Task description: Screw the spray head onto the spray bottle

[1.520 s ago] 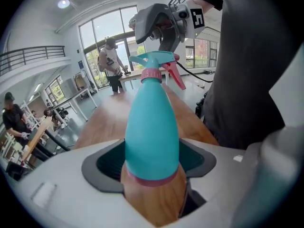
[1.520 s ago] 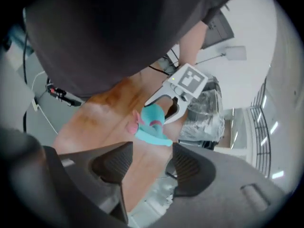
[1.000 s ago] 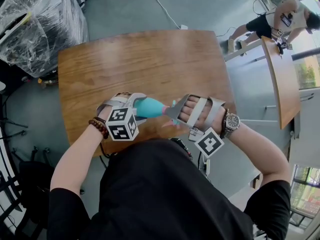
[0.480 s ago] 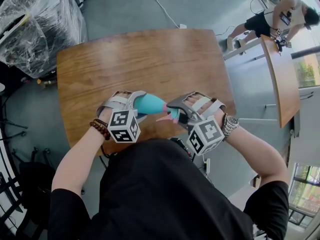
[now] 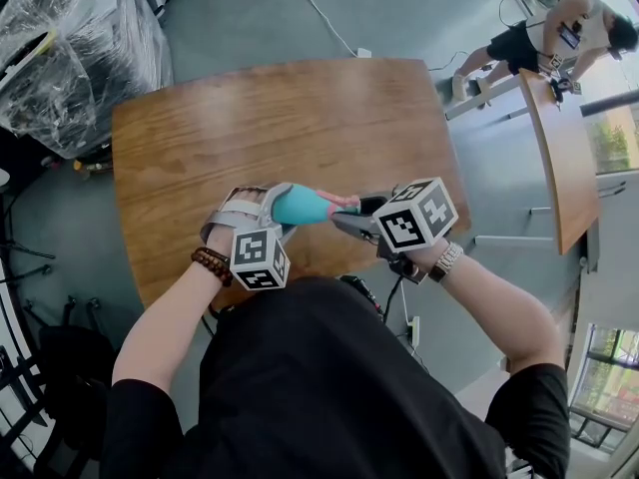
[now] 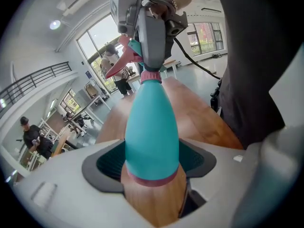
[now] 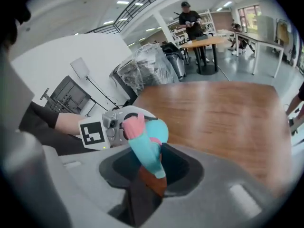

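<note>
**Bottle held between both grippers over the near edge**

From my seat, the spray bottle (image 5: 298, 206) lies sideways above the worktop's (image 5: 280, 118) near edge. Its base sits in the left gripper's (image 5: 272, 208) jaws, its neck pointing right. The spray head (image 5: 344, 204) sits at that neck, as far as I can tell, in the right gripper's (image 5: 351, 218) jaws. Far left, a wrapped bundle (image 5: 70, 48) stands on the floor. A second table (image 5: 564, 158) stands at right, with a person (image 5: 559, 28) behind it.

The teal spray bottle (image 5: 298, 206) (pink band round its base) lies sideways in the air over the table's (image 5: 280, 118) near edge, its neck meeting the teal-and-pink spray head (image 5: 344, 204).
</note>
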Action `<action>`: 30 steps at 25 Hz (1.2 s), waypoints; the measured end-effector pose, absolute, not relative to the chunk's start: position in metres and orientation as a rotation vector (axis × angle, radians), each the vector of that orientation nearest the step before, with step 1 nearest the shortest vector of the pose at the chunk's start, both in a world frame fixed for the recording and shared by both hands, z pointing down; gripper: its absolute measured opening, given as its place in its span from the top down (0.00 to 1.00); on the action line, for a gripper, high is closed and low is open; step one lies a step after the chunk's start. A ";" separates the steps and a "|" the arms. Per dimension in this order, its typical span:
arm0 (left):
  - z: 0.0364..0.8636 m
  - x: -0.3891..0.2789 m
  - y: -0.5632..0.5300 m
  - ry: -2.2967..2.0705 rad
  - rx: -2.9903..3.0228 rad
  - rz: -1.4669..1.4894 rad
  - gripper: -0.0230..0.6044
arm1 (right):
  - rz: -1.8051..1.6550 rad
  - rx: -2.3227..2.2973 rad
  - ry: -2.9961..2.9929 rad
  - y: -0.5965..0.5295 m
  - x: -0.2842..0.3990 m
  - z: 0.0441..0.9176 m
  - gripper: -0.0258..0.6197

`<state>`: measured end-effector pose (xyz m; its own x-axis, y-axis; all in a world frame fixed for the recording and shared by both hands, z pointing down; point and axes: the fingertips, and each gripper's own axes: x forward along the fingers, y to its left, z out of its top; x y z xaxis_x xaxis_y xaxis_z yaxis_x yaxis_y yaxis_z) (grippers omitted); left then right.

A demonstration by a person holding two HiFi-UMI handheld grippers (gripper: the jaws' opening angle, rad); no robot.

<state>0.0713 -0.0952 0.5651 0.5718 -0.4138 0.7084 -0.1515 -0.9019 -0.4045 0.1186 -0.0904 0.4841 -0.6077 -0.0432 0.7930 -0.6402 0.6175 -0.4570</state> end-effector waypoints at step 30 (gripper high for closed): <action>0.621 0.111 -0.209 1.057 -3.038 -0.802 0.37 | 0.777 1.101 -2.273 -0.125 0.242 0.470 0.64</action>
